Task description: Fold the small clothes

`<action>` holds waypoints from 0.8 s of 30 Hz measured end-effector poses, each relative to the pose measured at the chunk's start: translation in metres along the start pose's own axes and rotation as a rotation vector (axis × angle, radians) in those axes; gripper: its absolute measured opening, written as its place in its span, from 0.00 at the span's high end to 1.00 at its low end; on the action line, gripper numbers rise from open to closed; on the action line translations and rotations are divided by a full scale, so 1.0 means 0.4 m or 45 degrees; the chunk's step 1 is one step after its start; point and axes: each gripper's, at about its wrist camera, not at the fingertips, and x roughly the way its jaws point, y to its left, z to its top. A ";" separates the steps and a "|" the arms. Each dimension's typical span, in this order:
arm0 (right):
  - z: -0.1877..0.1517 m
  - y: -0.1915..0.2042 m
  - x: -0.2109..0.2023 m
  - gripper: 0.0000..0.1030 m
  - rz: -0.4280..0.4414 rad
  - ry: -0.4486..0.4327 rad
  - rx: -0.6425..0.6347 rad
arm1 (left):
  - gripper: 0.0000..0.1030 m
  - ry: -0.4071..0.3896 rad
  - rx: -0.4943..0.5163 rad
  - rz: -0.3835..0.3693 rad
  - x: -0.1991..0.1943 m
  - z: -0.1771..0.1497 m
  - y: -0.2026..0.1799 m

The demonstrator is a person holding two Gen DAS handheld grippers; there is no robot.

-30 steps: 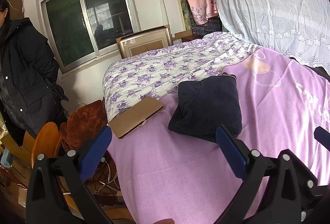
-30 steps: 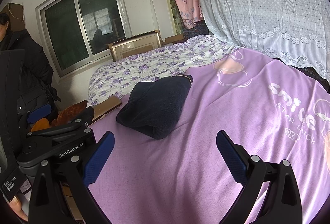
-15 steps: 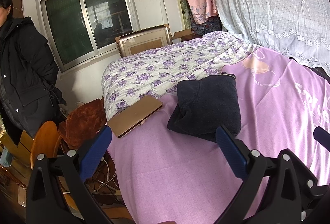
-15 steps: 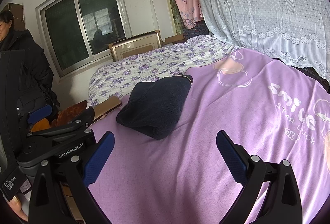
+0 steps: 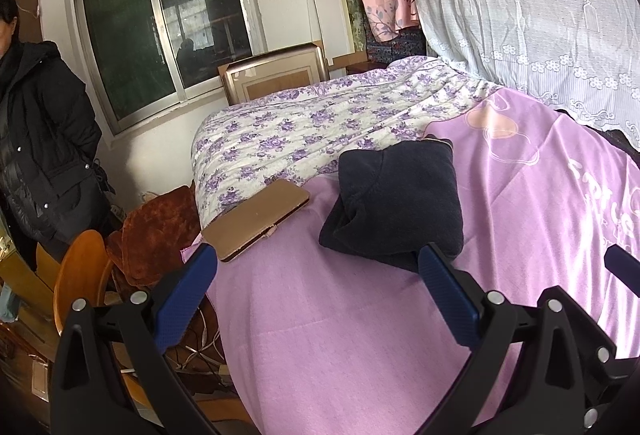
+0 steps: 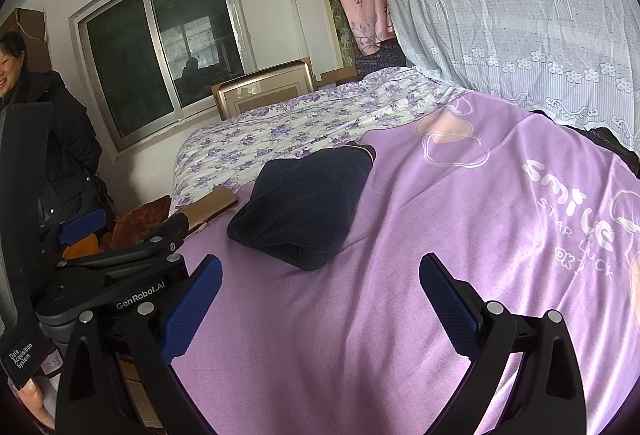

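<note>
With both claws spread wide and empty, the left claw (image 5: 316,275) is judged the nearer, the folded dark navy fleece garment (image 5: 396,203) lying at its 1 o'clock on the lilac bedspread (image 5: 328,347), long axis running 11-to-5, and at 11 o'clock from the right claw (image 6: 320,287).

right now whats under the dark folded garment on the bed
The dark folded garment lies on the purple sheet, its far edge by the floral quilt. Anything beneath it is covered.
</note>
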 end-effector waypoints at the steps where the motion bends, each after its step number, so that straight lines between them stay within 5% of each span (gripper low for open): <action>1: -0.001 0.001 -0.001 0.03 0.003 0.001 0.002 | 0.05 -0.008 -0.002 -0.001 0.000 -0.001 0.001; 24: -0.014 0.016 -0.006 0.03 0.009 0.005 0.011 | 0.05 -0.020 -0.007 0.020 -0.009 0.003 -0.004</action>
